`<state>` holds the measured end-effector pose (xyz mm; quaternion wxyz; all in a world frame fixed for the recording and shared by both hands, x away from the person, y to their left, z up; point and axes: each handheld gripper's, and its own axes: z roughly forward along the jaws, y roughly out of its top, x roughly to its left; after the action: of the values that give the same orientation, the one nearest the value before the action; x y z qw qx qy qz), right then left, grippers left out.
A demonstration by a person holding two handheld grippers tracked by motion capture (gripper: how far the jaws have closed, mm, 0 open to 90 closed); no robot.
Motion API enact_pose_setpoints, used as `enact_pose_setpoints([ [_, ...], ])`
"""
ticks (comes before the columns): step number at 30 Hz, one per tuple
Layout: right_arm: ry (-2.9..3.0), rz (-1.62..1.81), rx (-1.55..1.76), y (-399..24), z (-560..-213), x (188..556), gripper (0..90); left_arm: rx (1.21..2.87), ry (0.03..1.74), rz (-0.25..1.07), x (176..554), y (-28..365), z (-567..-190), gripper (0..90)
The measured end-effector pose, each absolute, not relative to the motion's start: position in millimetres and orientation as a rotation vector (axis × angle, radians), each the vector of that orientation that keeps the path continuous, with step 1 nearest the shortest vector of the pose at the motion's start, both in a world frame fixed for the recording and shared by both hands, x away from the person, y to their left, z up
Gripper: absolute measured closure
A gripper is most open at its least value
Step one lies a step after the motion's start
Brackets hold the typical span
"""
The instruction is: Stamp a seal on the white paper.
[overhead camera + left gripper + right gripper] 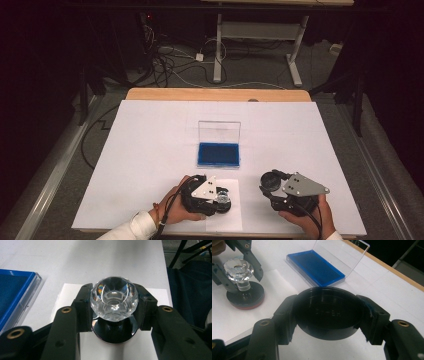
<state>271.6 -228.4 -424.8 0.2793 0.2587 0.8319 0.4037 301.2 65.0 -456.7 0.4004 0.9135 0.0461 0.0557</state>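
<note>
A stamp with a clear faceted knob (114, 296) and a round black base (115, 333) stands on a small white sheet (70, 290). My left gripper (114, 307) is shut on the knob, one pad on each side. From the right gripper view the same stamp (239, 271) stands upright at the far left, and its base (245, 299) has a reddish bottom edge. My right gripper (329, 317) is shut on a round black cap (329, 310), held just above the table. In the high view the left gripper (220, 196) and right gripper (272, 182) are near the front edge.
An open case with a blue pad (218, 154) and an upright clear lid (219, 131) lies mid-table, beyond both grippers. A white cover (150, 150) spreads over the wooden table (215, 94). Cables and desk legs (217, 55) are on the floor behind.
</note>
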Motion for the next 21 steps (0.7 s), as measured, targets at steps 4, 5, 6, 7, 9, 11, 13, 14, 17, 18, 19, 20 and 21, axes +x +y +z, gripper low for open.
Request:
enact_pose_setpoints([
  [4,2.231,1.084,0.690,-228.4,-424.6,271.5,37.9,2.325,0.112,0.148,300.8,64.0,-455.3,54.4],
  [5,2.229,1.084,0.690,-228.5,-424.5,271.5,37.9,2.326,0.112,0.146,301.2,64.3,-455.1,54.4],
  [6,2.229,1.084,0.691,-228.6,-424.4,271.5,37.9,2.332,0.111,0.148,301.2,64.0,-454.4,54.4],
  [7,2.228,1.085,0.691,-228.7,-424.3,271.4,37.9,2.336,0.109,0.152,300.8,63.5,-454.2,54.4],
  [9,2.227,1.087,0.690,-229.0,-424.1,271.3,37.9,2.340,0.112,0.153,300.8,62.8,-453.7,54.4],
  [11,2.228,1.086,0.690,-229.3,-424.1,271.3,37.8,2.341,0.112,0.152,300.7,62.8,-453.6,54.5],
  [13,2.228,1.087,0.695,-229.4,-424.2,271.4,37.9,2.344,0.115,0.147,301.1,62.6,-453.3,54.4],
  [14,2.228,1.087,0.694,-229.4,-424.2,271.4,37.9,2.350,0.114,0.147,301.0,62.2,-452.8,54.4],
  [17,2.233,1.090,0.694,-228.6,-424.6,271.4,37.9,2.351,0.124,0.140,301.3,61.7,-452.5,54.4],
  [18,2.236,1.087,0.694,-228.2,-424.8,271.4,37.9,2.350,0.124,0.133,301.9,62.1,-452.7,54.4],
  [19,2.237,1.086,0.690,-227.9,-424.8,271.5,37.9,2.351,0.123,0.134,301.9,62.2,-452.6,54.4],
  [20,2.237,1.089,0.696,-227.6,-424.8,271.3,37.9,2.351,0.122,0.136,301.6,62.0,-452.7,54.4],
  [21,2.236,1.090,0.693,-227.6,-424.6,271.4,37.9,2.351,0.122,0.137,301.6,61.9,-452.7,54.4],
])
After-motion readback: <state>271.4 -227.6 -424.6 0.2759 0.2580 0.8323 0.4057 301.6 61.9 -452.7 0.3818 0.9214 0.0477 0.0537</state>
